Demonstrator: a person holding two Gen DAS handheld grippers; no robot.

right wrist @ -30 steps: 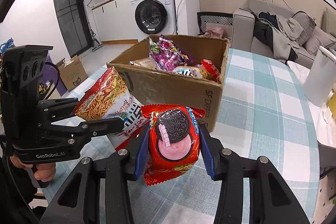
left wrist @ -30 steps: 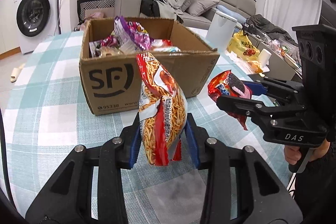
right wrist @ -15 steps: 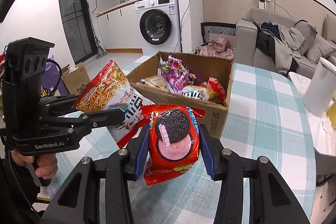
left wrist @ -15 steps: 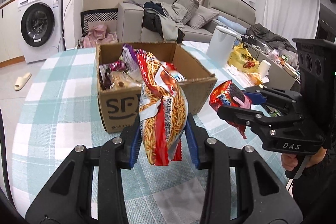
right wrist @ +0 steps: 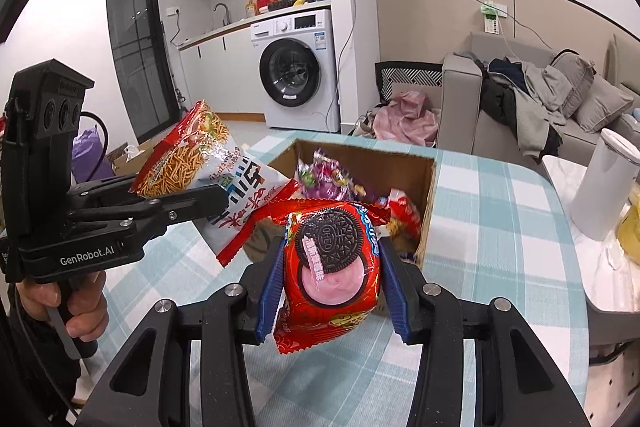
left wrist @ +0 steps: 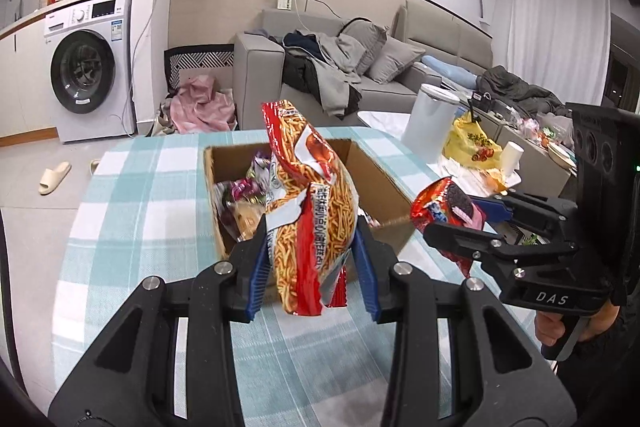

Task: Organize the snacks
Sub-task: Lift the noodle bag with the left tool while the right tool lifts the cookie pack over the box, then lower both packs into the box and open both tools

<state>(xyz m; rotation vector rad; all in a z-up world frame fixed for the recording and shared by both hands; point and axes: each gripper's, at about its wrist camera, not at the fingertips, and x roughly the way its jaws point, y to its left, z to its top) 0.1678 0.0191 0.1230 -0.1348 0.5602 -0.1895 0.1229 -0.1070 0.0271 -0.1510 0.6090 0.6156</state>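
Observation:
My left gripper (left wrist: 311, 267) is shut on a red and orange noodle snack bag (left wrist: 310, 211), held upright above the table in front of the open cardboard box (left wrist: 384, 183). My right gripper (right wrist: 330, 275) is shut on a red Oreo packet (right wrist: 330, 267), held above the table near the box (right wrist: 430, 195). The box holds several snack packets (right wrist: 324, 179). The left gripper with the noodle bag (right wrist: 188, 163) shows at the left of the right wrist view. The right gripper with the Oreo packet (left wrist: 444, 211) shows at the right of the left wrist view.
The box stands on a round table with a teal checked cloth (left wrist: 140, 195). A white cylindrical container (right wrist: 600, 187) stands to the right on a marble side table. A washing machine (left wrist: 88, 71) and a sofa with clothes (left wrist: 340, 67) lie beyond.
Both grippers have risen with their packets still held. The box now sits lower and smaller in both views, and I see down into it.

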